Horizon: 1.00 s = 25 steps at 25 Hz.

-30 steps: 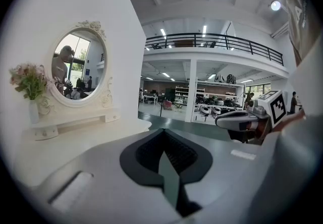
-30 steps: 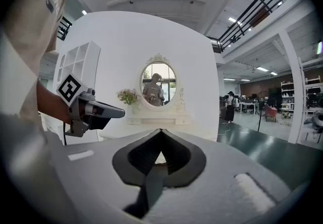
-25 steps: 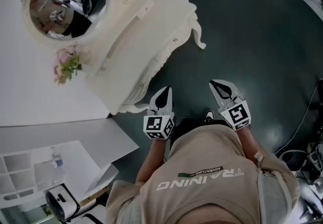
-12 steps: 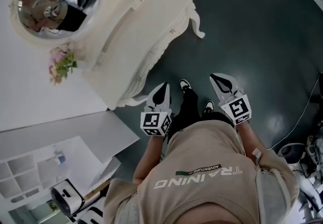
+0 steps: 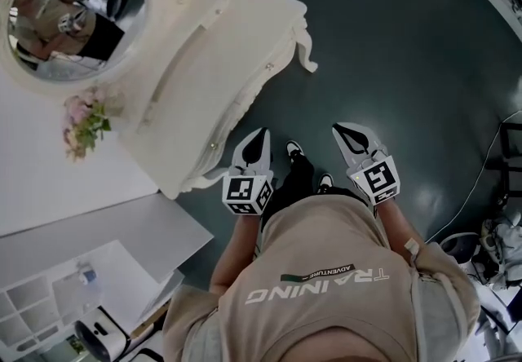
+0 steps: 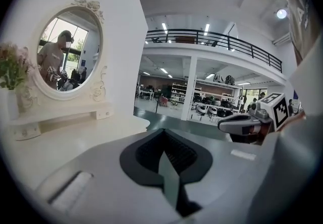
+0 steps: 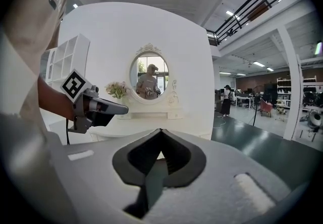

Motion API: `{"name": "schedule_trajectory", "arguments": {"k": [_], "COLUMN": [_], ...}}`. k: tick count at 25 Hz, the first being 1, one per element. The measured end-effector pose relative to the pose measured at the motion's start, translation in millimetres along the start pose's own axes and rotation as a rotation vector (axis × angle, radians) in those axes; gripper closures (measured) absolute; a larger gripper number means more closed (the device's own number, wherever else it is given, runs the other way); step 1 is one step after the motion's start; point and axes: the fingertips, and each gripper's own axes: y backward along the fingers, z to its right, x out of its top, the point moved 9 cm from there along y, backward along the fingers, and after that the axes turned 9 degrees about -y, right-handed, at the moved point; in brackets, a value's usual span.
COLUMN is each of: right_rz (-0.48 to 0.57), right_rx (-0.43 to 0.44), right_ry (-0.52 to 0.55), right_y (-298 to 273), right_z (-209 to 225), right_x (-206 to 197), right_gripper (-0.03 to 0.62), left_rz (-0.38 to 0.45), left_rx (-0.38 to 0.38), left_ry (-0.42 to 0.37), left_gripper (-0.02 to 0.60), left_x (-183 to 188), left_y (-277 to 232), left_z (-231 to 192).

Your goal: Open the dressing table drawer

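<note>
The cream dressing table (image 5: pixel 204 59) stands against the white wall at upper left, with a round mirror (image 5: pixel 73 14) and pink flowers (image 5: pixel 86 120) on it. Its drawer front (image 5: pixel 245 103) with small knobs faces down-right and looks closed. My left gripper (image 5: pixel 262 134) hovers just off the table's near corner, shut and empty. My right gripper (image 5: pixel 338 128) is further right over the floor, also shut with nothing in it. In the left gripper view the tabletop (image 6: pixel 65 137) lies to the left of the left gripper (image 6: pixel 162 134). The right gripper (image 7: pixel 160 134) points at the table (image 7: pixel 146 126).
The dark green floor (image 5: pixel 408 42) stretches out to the right of the table. A white shelf unit (image 5: pixel 49 287) and a white device (image 5: pixel 98 336) stand at lower left. Cables (image 5: pixel 481 181) trail along the right edge. The person's feet (image 5: pixel 306 165) are between the grippers.
The person has stepped toward the table and both grippers have moved closer to it. The left one now sits beside the near corner. Both stay shut.
</note>
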Motion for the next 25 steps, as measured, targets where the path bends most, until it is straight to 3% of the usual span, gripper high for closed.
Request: {"name": "schedule_trajectory", "arguments": {"k": [5,10,17,25], "right_rz": [-0.012,-0.018,0.003,-0.028], "right_rx": [0.023,0.036,0.013,-0.002], "right_ry": [0.032,0.069,0.096,0.113], "right_y": [-45,-93,-149,-176], "right_z": [6,13,17,16], "right_x": [26,64,93,101], "right_gripper": [0.592,0.592,0.592,0.592], "left_rz": [0.032,0.072,0.139,0.103], "left_rx": [-0.003,0.004,0.003,0.018], "left_ry": [0.008,0.068,0.04,0.1], "left_gripper": [0.563,0.563,0.563,0.563], "left_x": [10,24,50,37], "left_y": [-28,-56,-82,-97], "left_z": [-37,-81,-142,-168]}}
